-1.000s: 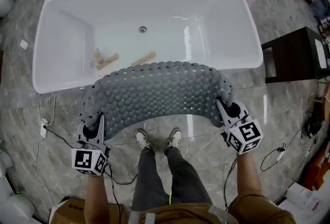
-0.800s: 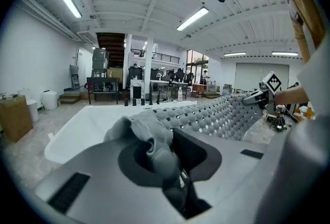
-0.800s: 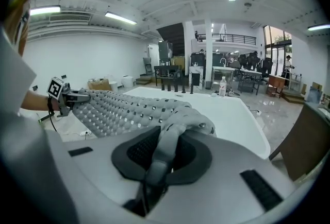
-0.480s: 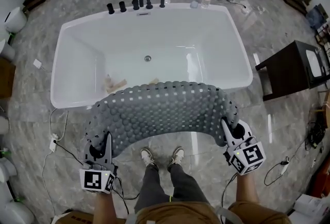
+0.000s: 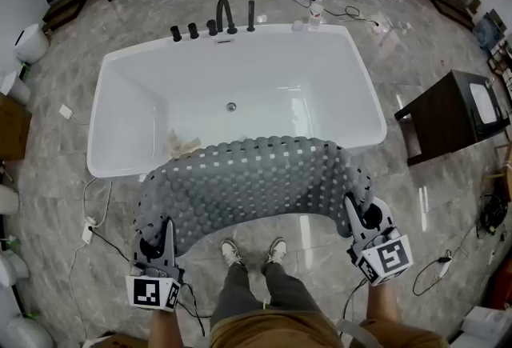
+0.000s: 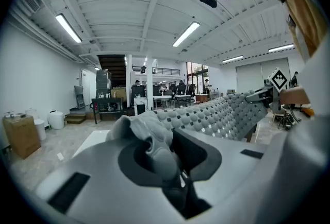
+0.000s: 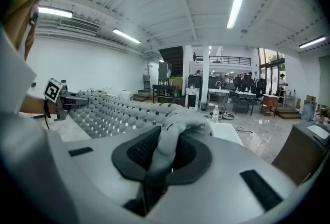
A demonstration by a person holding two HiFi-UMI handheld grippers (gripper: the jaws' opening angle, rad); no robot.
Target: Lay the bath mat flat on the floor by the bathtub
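A grey bubbled bath mat (image 5: 252,186) with small square holes hangs in the air, stretched between my two grippers in front of the white bathtub (image 5: 128,90). My left gripper (image 5: 154,244) is shut on the mat's left near corner. My right gripper (image 5: 360,220) is shut on the right near corner. In the left gripper view the mat (image 6: 216,115) bunches between the jaws and runs off to the right. In the right gripper view the mat (image 7: 111,109) runs off to the left. The mat hides part of the tub's near rim.
Grey marble floor (image 5: 72,202) surrounds the tub. My shoes (image 5: 254,252) stand just below the mat. A dark side table (image 5: 452,118) stands at the right. Black taps (image 5: 214,20) line the tub's far rim. Cables (image 5: 96,214) trail at the left, and a small object (image 5: 182,145) lies in the tub.
Both grippers and the mat have sunk lower in the head view and the tub has slid down the frame as the camera tilted up. Both grips are unchanged.
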